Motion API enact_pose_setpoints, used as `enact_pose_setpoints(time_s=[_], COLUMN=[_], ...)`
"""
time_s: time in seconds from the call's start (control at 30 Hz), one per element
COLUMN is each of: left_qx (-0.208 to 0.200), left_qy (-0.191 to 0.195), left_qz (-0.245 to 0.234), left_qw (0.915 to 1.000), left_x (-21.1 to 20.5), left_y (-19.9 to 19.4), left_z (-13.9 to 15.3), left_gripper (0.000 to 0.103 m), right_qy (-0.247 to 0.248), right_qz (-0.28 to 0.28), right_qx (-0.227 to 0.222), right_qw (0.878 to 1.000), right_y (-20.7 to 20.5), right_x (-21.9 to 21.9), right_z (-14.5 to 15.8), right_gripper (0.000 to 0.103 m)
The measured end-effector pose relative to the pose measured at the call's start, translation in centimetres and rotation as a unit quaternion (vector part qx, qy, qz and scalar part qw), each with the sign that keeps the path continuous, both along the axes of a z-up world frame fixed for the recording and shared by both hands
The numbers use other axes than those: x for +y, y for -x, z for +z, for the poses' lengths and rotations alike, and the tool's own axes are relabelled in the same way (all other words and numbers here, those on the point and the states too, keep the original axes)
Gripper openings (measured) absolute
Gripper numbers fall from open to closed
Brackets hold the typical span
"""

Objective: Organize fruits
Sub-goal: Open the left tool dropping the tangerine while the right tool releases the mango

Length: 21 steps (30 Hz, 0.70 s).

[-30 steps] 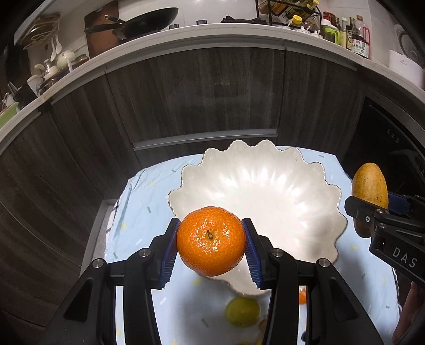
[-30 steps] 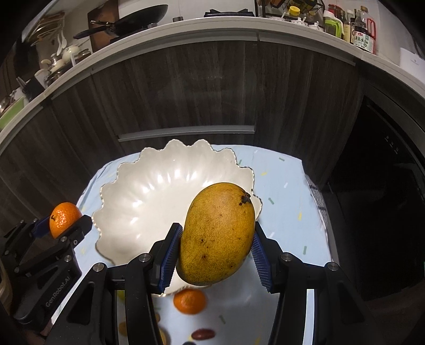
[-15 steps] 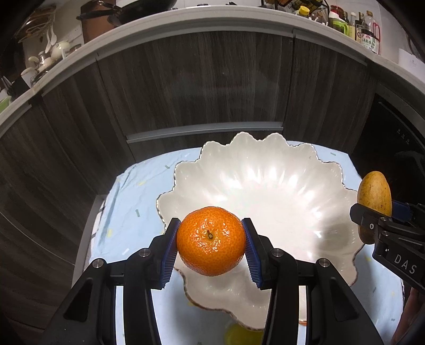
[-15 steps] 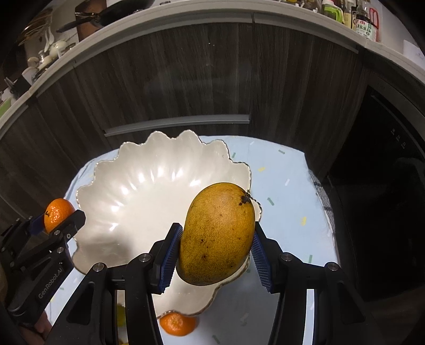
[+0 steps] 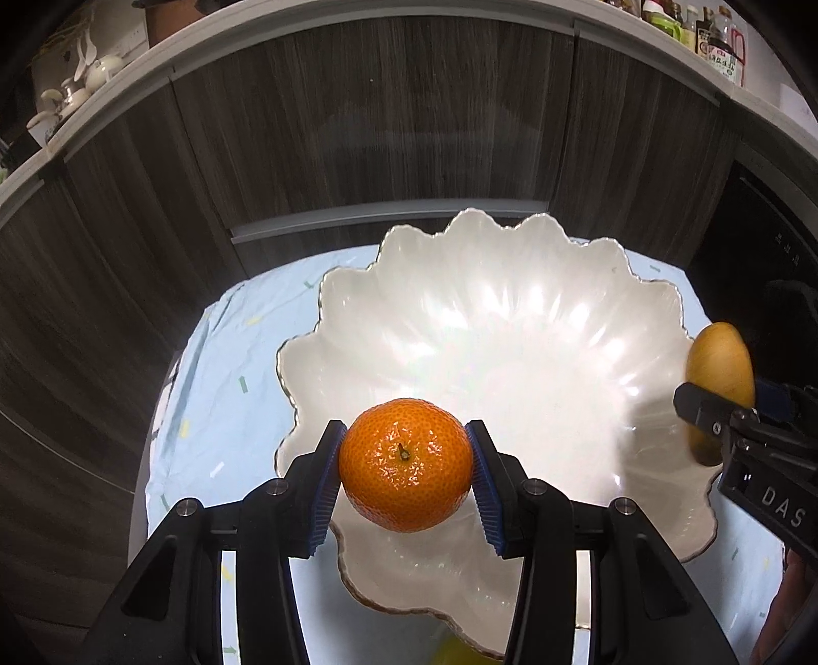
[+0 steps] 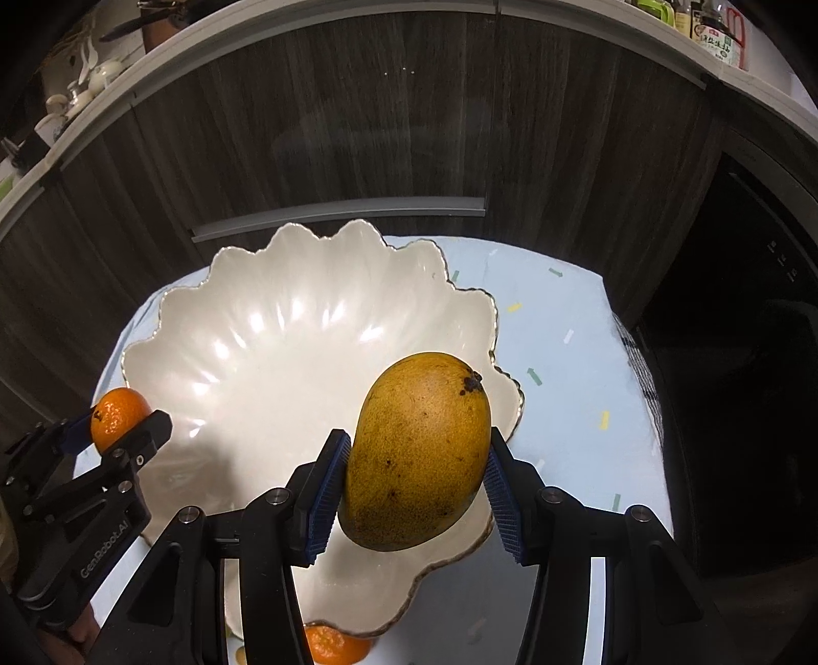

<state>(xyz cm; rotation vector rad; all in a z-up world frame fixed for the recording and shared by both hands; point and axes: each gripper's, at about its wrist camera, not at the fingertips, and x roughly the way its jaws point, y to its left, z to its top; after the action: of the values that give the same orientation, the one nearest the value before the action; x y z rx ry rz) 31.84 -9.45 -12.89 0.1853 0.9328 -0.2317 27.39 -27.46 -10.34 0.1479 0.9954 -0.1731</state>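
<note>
Both fruits were brought lower over the scalloped glossy white bowl (image 5: 511, 327): a dimpled tangerine (image 5: 405, 464) was clamped in the left hand-held gripper (image 5: 405, 478), a speckled mango (image 6: 416, 450) in the right hand-held gripper (image 6: 415, 491).

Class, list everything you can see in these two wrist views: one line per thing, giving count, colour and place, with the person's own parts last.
Bowl: one, white, scalloped, on the cloth.
Tablecloth: one, pale blue, under the bowl.
Held orange: one, orange, above the bowl's near rim.
Mango: one, yellow-brown, above the bowl's right side.
Loose orange: one, orange, on the cloth near the bowl.
Cabinets: dark wood, behind.
Bottles: several, on the counter.
Left gripper: black, clamps the held orange.
Right gripper: black, clamps the mango.
</note>
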Motion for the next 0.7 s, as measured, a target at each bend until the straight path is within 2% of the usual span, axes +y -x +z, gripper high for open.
enact_pose_setpoints(time_s=[0.07, 0.13, 0.2, 0.7], left_qx=[0.005, 0.006, -0.004, -0.024], left_qy=[-0.002, -0.004, -0.003, -0.009], left_qz=[-0.001, 0.002, 0.005, 0.01], left_qw=[1.0, 1.0, 1.0, 0.9996], left_x=[-0.1, 0.0, 0.1, 1.0], left_y=[0.0, 0.1, 0.4, 2.2], left_z=[-0.2, -0.3, 0.1, 2.2], left_gripper=[0.047, 0.053, 0.069, 0.073], right_qy=[0.009, 0.009, 0.005, -0.002], right_qz=[0.003, 0.004, 0.002, 0.0], right_qx=[-0.004, -0.001, 0.0, -0.015], right_qw=[1.0, 1.0, 1.0, 1.0], right_y=[-0.1, -0.2, -0.1, 2.0], right_x=[0.2, 0.2, 0.1, 0.7], right_z=[0.2, 0.2, 0.2, 1.4], right_gripper=[0.053, 0.054, 0.057, 0.058])
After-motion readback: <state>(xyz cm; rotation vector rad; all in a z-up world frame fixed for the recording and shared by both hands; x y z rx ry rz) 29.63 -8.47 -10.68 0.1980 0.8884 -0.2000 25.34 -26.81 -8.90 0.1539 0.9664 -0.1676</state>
